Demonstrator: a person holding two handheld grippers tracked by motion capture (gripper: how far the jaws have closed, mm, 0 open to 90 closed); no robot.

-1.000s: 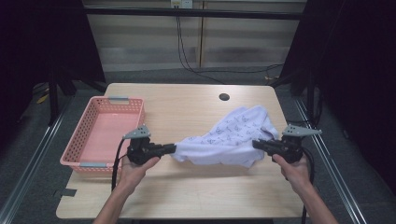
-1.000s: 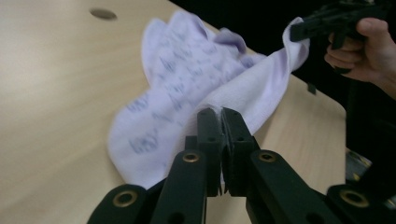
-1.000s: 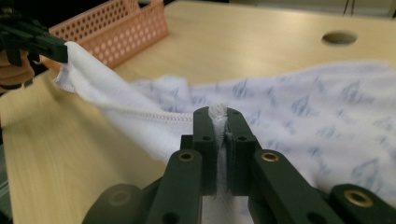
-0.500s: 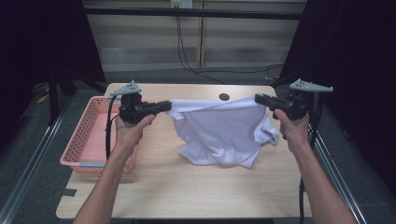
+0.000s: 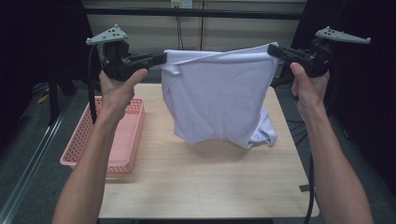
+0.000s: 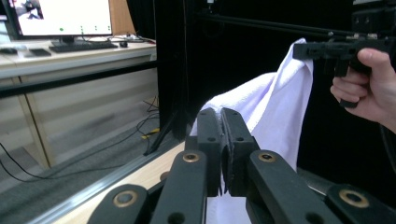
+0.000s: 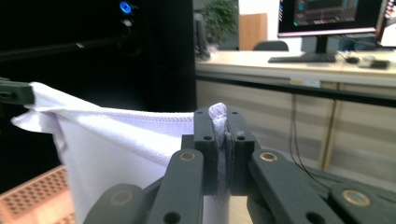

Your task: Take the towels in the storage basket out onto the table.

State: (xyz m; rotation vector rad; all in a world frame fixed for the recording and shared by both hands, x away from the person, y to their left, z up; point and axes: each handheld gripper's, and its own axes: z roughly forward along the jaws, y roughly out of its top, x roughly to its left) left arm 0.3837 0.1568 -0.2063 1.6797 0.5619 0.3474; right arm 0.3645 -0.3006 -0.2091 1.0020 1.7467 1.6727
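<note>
Right gripper (image 7: pixel 222 140) fingers pinched on white cloth (image 7: pixel 116 154), cloth stretched left toward the other gripper (image 7: pixel 14 95), pink basket (image 7: pixel 37 196) below

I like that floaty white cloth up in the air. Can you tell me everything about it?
The white soft fabric garment looks like a thin T-shirt. It hangs in the air, stretched flat between the left tool and the right tool, each shut on a top corner. Its top edge is pulled nearly straight. It droops in folds, and its lower right corner bunches on the light wooden table.
</note>
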